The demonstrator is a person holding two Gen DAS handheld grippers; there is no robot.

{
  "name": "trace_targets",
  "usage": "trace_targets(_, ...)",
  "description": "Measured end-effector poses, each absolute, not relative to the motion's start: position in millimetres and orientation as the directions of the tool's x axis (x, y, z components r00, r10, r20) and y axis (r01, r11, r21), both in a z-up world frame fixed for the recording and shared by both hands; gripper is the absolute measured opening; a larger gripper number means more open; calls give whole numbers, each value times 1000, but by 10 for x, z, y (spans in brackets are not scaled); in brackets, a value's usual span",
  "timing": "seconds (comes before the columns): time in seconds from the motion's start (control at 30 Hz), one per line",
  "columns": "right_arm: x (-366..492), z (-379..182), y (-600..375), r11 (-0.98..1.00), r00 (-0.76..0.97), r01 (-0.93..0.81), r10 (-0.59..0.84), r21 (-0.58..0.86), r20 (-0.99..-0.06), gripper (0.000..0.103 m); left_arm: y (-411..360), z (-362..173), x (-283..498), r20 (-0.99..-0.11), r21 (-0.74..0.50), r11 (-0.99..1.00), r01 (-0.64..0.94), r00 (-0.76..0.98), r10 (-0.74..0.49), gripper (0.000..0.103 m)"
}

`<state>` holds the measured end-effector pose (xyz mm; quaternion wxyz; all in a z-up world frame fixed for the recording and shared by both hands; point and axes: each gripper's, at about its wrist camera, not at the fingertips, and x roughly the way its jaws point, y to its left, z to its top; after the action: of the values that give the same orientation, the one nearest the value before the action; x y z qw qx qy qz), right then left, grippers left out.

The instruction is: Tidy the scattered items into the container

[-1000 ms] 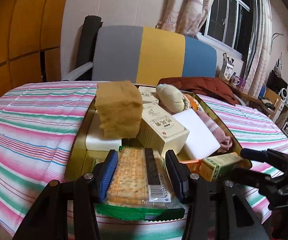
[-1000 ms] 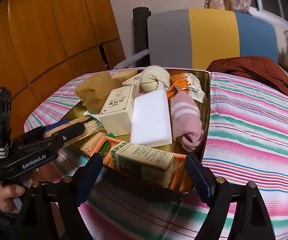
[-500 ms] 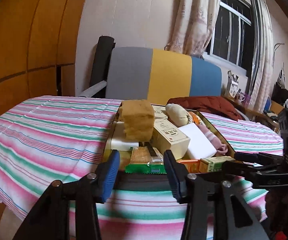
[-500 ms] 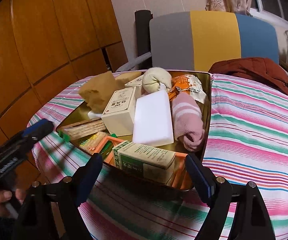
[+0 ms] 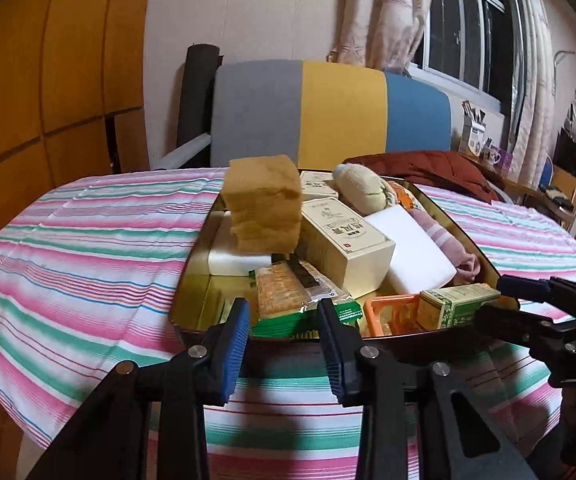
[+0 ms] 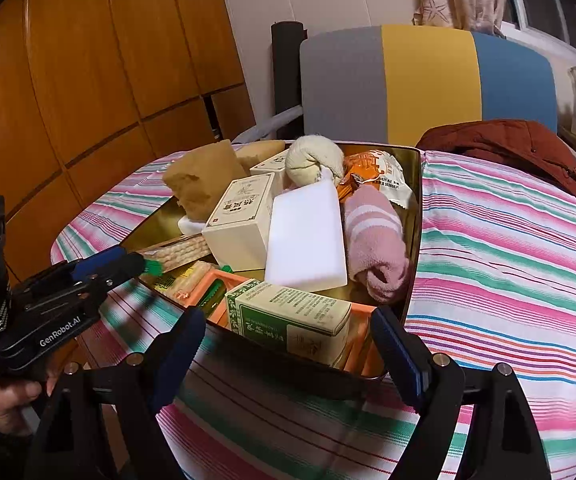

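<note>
1. Both grippers empty: left gripper [image 5: 284, 336] half spread, right gripper [image 6: 288, 344] wide apart.
2. Everything's piled in the gold tray [image 6: 415, 216], mid-table.
3. Cracker pack [image 5: 288, 294] overhangs the near edge; one nudge probably tips it out.

white block [image 5: 234, 256] underside hidden by sponge [image 5: 264, 204] | box print [image 6: 288, 320] unreadable
</note>
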<state>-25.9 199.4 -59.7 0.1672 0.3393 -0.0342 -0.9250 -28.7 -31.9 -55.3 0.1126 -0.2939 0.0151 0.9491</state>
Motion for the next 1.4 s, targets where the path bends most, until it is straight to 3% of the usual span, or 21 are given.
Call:
trace_targets(0.57,-211,-550,1958,-946,-728,281,-319,160,-607,86,-314,-459,-267,-547,-64,-972,-225,-807,223,45)
trace_targets(0.97,-486,-338,1755,-939,-743,325,-327,112,-584,86,-306,-5,-982,-470,-15,-979,-202,-863,185,46)
trace_targets(1.07,-684,-354,1710,-949,-736,298,-299,106,-607,86,-242,-9,-1162,-482,-9,-976,-218,-854,195,46)
trace_targets(1.2,-923,-400,1704,-954,-720,272,-286,122,-632,86,-158,-171,-1388,-566,1,-975,-224,-803,184,46)
trace_targets(1.4,-1163,-641,1717,-968,-653,234,-223,88,-723,77,-211,-299,-1328,-560,30,-976,-217,-812,164,46)
